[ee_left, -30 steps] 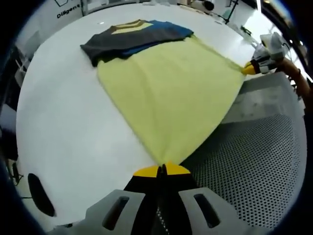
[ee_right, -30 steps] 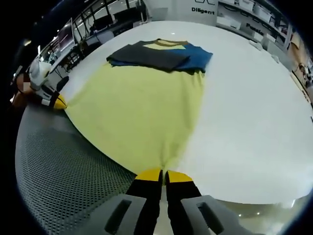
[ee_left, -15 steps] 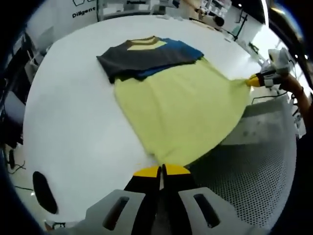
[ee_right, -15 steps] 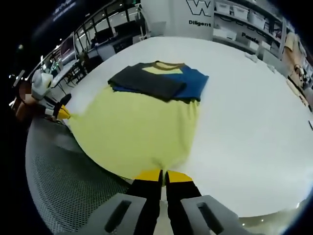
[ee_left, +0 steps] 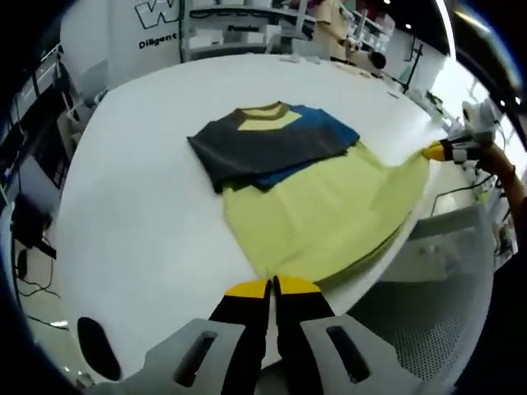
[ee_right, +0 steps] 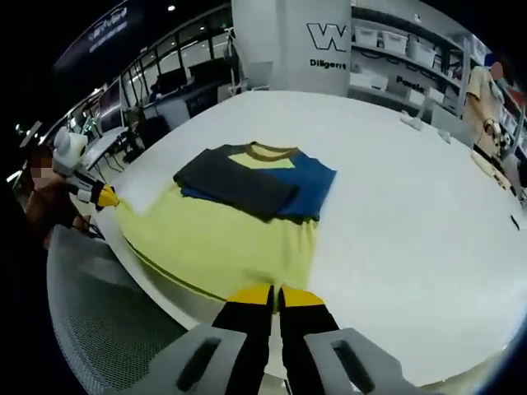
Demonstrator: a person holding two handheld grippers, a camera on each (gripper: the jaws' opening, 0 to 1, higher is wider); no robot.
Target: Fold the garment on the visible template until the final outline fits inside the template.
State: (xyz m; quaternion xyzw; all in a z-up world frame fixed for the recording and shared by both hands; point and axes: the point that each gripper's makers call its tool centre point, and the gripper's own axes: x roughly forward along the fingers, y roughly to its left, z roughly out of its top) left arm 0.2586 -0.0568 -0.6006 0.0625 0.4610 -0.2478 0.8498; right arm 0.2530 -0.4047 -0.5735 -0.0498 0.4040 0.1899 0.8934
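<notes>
I had both tools pinched shut on the garment (ee_left: pixel 321 218) hem corners: left tool (ee_left: pixel 272 287), right tool (ee_right: pixel 276 296); garment lay ahead on the white desk (ee_left: pixel 140 206), hem raised

Bare white table (ee_left: pixel 140 214) around garment (ee_left: pixel 313 206), seemingly unobstructed.

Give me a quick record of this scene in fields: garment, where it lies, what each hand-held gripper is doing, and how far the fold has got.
garment: shirt, yellow body, dark and blue sleeves folded across its top
surface: white table
left hand-held gripper: shut on shirt hem corner
right hand-held gripper: shut on the other hem corner
fold stage: hem raised at the table's near edge, not yet laid over
template: cannot tell
</notes>
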